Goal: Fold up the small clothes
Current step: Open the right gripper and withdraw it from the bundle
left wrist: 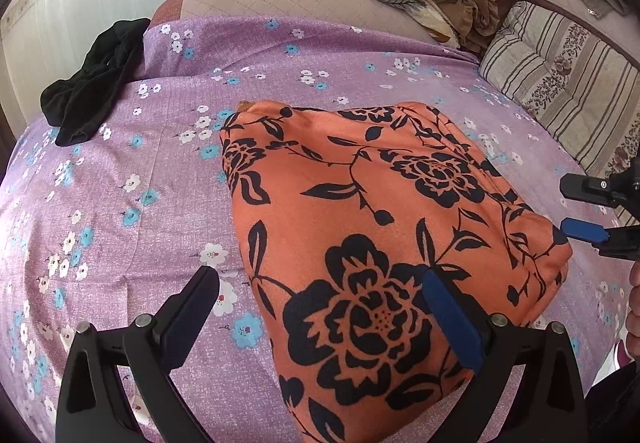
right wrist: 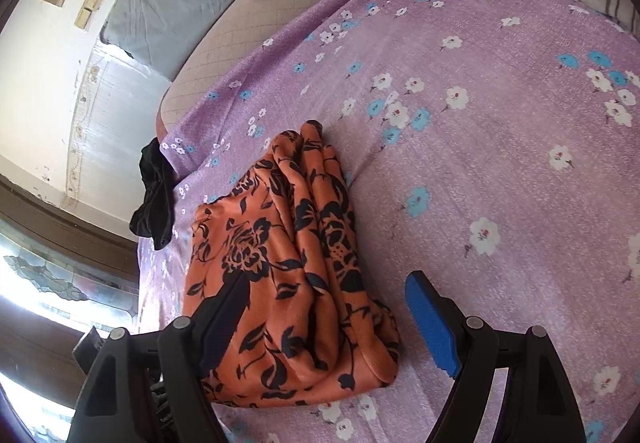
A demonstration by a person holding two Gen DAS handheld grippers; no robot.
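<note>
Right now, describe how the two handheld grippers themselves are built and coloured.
Both match. The left gripper has two black plastic fingers on forked, triangular black linkage arms joined by round silver pivot pins; one finger carries a dark ribbed pad, the other a bright blue ribbed pad. The right gripper shows the same black frame, silver pins and blue pad. No cables or markings are visible.

- Orange garment [left wrist: 384, 227] with black flower print — folded into a thick, layered bundle, lying flat on the purple flowered sheet [left wrist: 160, 203].
- Black garment [left wrist: 94, 83] — crumpled, unfolded, at the sheet's far edge.
</note>
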